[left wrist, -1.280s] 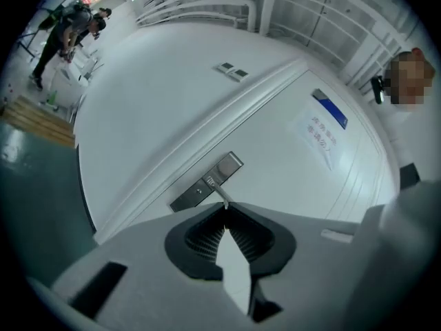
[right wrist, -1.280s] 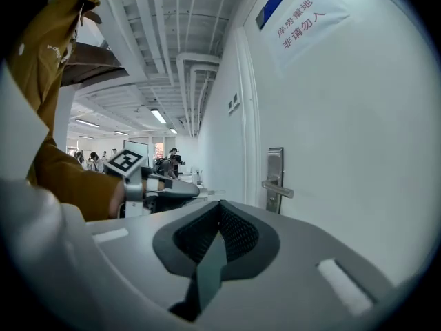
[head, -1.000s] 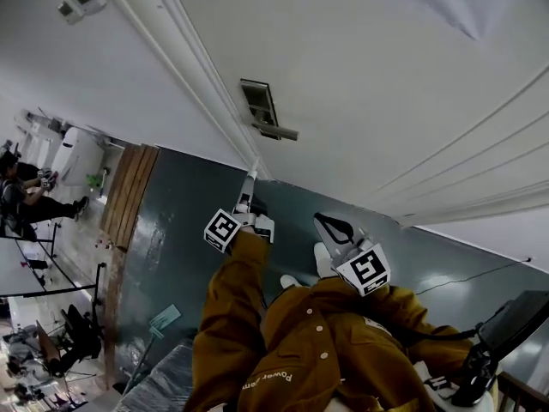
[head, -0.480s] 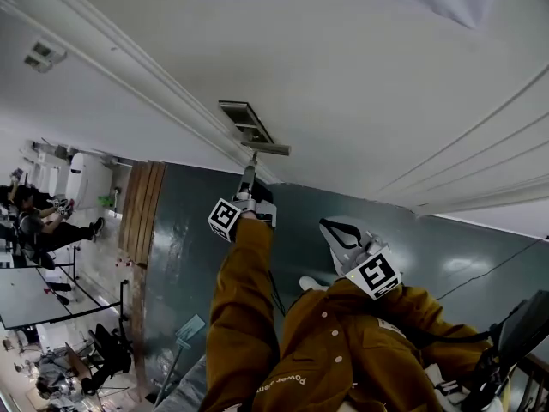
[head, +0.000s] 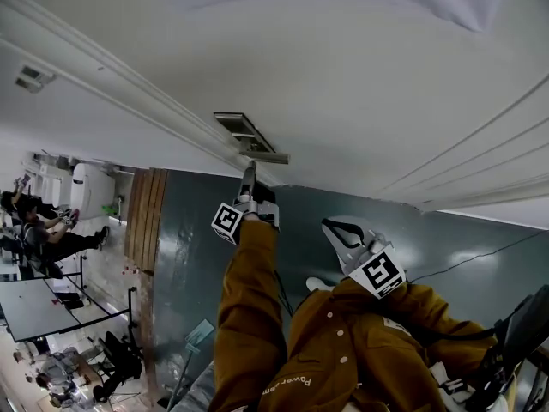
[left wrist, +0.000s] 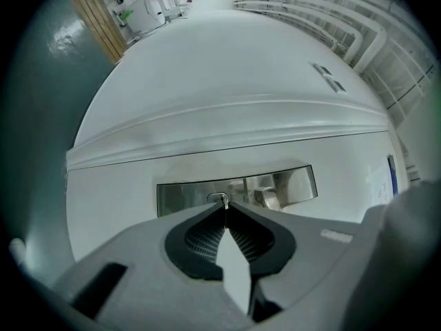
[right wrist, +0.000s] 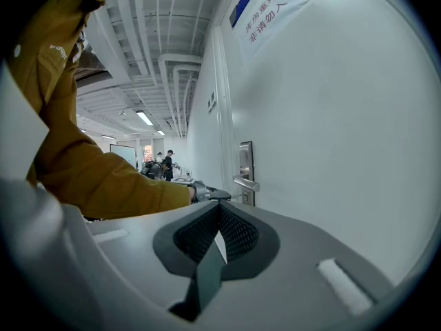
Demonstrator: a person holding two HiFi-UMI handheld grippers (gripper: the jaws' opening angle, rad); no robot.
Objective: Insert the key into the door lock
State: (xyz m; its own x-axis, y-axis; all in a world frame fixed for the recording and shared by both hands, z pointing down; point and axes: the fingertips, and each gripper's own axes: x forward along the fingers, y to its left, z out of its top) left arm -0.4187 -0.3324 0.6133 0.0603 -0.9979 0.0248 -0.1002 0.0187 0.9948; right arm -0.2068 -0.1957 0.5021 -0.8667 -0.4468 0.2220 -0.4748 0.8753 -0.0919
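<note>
Since a second ago the left gripper [left wrist: 224, 211] has neared the door lock [left wrist: 180, 197]. Its fingers pinch the key [left wrist: 221, 201], whose tip is at the lock just ahead of them. On the right gripper [right wrist: 219, 214], the fingers are pressed together, empty.

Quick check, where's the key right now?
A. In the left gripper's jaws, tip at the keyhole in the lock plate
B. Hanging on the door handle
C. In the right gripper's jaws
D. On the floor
A: in the left gripper view, the left gripper has its jaws shut on the key, whose tip meets the keyhole in the lock plate; how far it has gone in cannot be told.
</note>
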